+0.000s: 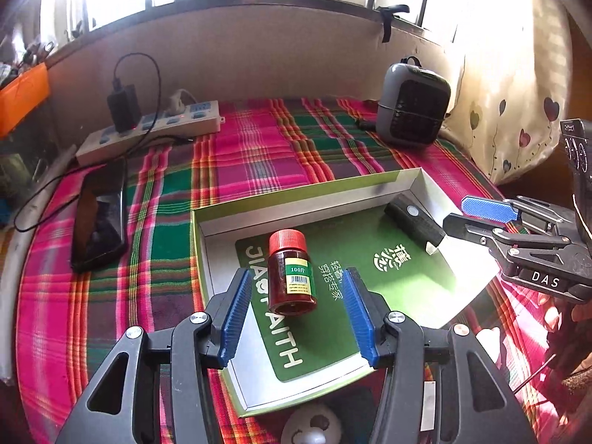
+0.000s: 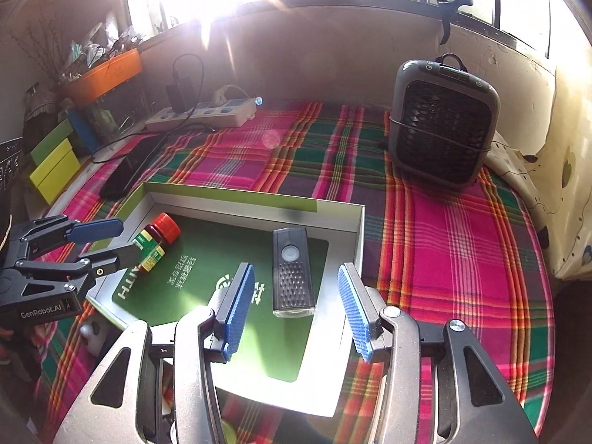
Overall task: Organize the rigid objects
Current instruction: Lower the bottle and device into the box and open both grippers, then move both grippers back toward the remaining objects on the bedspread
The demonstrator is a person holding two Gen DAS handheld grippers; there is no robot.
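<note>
On the plaid-covered desk (image 1: 259,155) sits a shallow open box (image 1: 307,194) w/ white walls and a green printed card on its floor. Inside it, toward the left gripper's side, a small amber pill bottle (image 1: 292,273) w/ red cap stands upright on the card. Left gripper (image 1: 301,309) is just behind it, blue-padded fingers (image 1: 236,314) spread apart either side of the bottle w/ clear gaps, not pressing it, nothing held. Toward the box's other side a black bike light (image 2: 292,272) lies flat on the card, lens end pointing at the right-wrist cam. Right gripper (image 2: 296,310) hangs over that end, fingers (image 2: 353,310) roughly half open, well clear of the light's sides, gripping nothing. From the left-wrist view the right gripper shows at the right edge, its tips near the light's lens end; can't tell if they touch. Outside the box: a dark phone (image 1: 98,229) lying flat beside its left wall, a white power strip (image 1: 148,129) w/ a black charger plugged in near the back wall, and a grey desktop fan (image 2: 444,122) standing upright at the back right corner. An orange tray (image 2: 107,72) of clutter sits on a shelf at far left.
</note>
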